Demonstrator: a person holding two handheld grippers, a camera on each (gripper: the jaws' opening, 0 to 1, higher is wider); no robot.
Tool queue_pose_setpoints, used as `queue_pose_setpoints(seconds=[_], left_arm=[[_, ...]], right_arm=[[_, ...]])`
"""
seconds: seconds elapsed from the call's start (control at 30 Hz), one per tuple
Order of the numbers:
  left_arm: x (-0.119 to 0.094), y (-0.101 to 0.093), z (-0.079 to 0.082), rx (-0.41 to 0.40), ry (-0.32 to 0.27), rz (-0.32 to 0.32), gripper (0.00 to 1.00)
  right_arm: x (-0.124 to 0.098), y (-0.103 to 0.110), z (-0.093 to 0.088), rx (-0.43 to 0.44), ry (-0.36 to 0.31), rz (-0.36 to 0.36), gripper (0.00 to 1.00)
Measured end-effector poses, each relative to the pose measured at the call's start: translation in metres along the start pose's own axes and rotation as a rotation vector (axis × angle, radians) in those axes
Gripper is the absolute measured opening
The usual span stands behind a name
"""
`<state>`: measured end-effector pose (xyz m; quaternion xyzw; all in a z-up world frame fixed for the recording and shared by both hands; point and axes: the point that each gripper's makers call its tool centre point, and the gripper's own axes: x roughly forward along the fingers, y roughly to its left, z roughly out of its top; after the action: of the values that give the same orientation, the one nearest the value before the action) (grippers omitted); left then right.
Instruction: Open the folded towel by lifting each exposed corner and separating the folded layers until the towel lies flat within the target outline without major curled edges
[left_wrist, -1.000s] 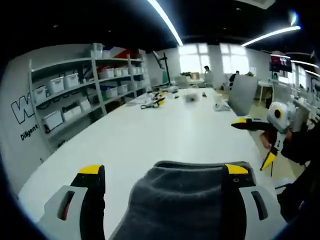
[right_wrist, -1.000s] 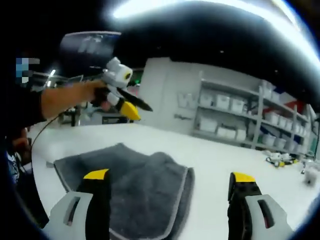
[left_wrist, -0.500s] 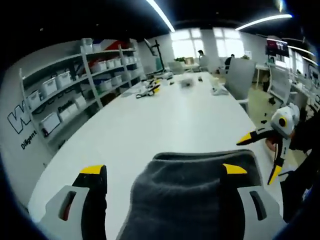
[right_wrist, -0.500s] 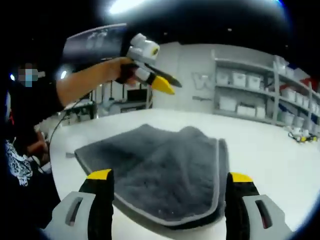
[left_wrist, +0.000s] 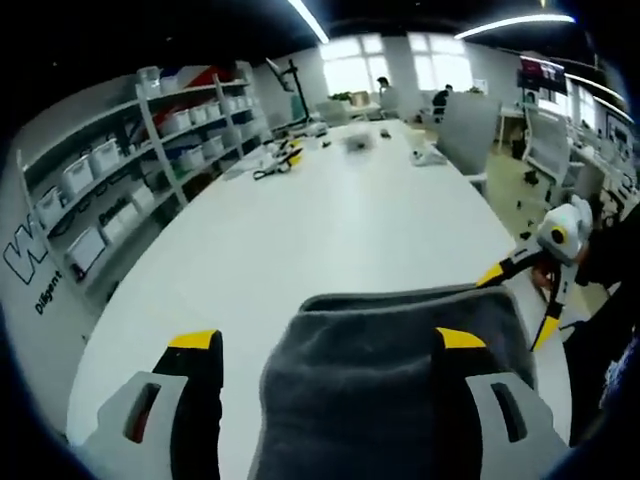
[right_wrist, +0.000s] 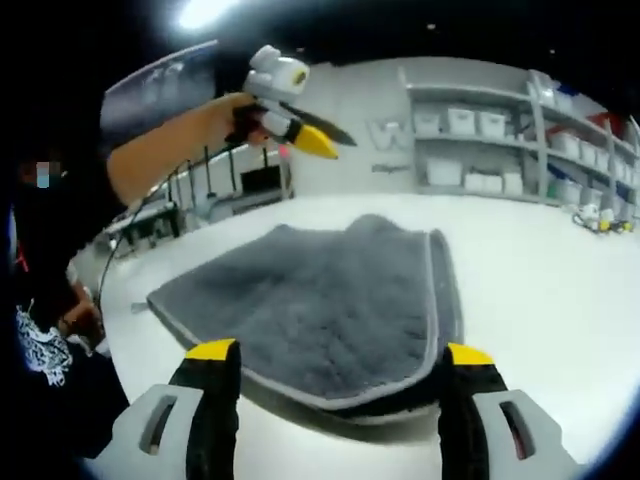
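Note:
A folded dark grey towel (right_wrist: 320, 305) with a lighter hem lies on the white table (right_wrist: 540, 270). In the right gripper view my right gripper (right_wrist: 340, 355) stands open just short of the towel's near edge, holding nothing. The left gripper (right_wrist: 310, 135) hangs open in the air beyond the towel, held by a person's hand. In the left gripper view the towel (left_wrist: 390, 380) lies below and between the jaws of the open left gripper (left_wrist: 325, 340), which holds nothing. The right gripper (left_wrist: 525, 295) shows at the towel's right edge, its jaws apart.
Shelving with white bins (left_wrist: 120, 170) lines the wall left of the long table (left_wrist: 330, 220). Small items (left_wrist: 275, 160) sit far down the table, with chairs (left_wrist: 470, 125) and desks beyond. A person's dark-sleeved body (right_wrist: 40, 330) stands at the table's near corner.
Both views have shifted as the hands moved. The right gripper has come lower and closer to the towel's near edge. The left gripper stays raised above the towel.

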<state>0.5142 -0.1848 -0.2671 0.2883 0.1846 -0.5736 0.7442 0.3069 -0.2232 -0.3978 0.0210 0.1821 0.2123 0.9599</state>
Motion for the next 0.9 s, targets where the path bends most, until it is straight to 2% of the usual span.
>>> queue_pose_setpoints(seconds=[0.07,0.13,0.17,0.23,0.27,0.37,0.43,0.53,0.63,0.7,0.9], left_arm=[[0.007,-0.001,-0.001,0.004,0.027,-0.033,0.84],[0.016,0.004,-0.005,0.006,0.051,-0.033,0.84],[0.023,0.011,-0.012,0.002,0.087,-0.024,0.84],[0.034,0.017,-0.027,-0.023,0.159,-0.018,0.82],[0.04,0.022,-0.032,-0.027,0.172,-0.011,0.81],[0.054,0.031,-0.04,-0.029,0.202,-0.006,0.77],[0.062,0.026,-0.042,-0.049,0.208,-0.006,0.75],[0.074,0.029,-0.041,-0.072,0.201,-0.033,0.66],[0.085,0.03,-0.047,-0.061,0.242,-0.043,0.62],[0.094,0.04,-0.05,-0.045,0.277,-0.035,0.62],[0.119,0.045,-0.057,-0.024,0.324,-0.047,0.55]], right_arm=[[-0.002,-0.003,-0.002,0.014,-0.003,-0.002,0.76],[-0.003,-0.004,-0.005,0.026,0.002,-0.002,0.71],[-0.003,-0.004,-0.006,0.029,-0.001,-0.001,0.7],[-0.005,-0.006,-0.005,0.031,-0.01,-0.002,0.59],[-0.005,-0.007,-0.003,0.041,-0.017,-0.005,0.54],[-0.007,-0.012,0.004,0.092,-0.05,-0.015,0.47],[-0.008,-0.015,0.004,0.11,-0.05,-0.017,0.41],[-0.01,-0.014,0.002,0.146,-0.039,-0.023,0.3],[-0.011,-0.013,0.002,0.162,-0.036,-0.024,0.27],[-0.009,-0.014,0.0,0.171,-0.03,-0.029,0.25],[-0.007,-0.018,-0.005,0.195,-0.008,-0.034,0.2]])
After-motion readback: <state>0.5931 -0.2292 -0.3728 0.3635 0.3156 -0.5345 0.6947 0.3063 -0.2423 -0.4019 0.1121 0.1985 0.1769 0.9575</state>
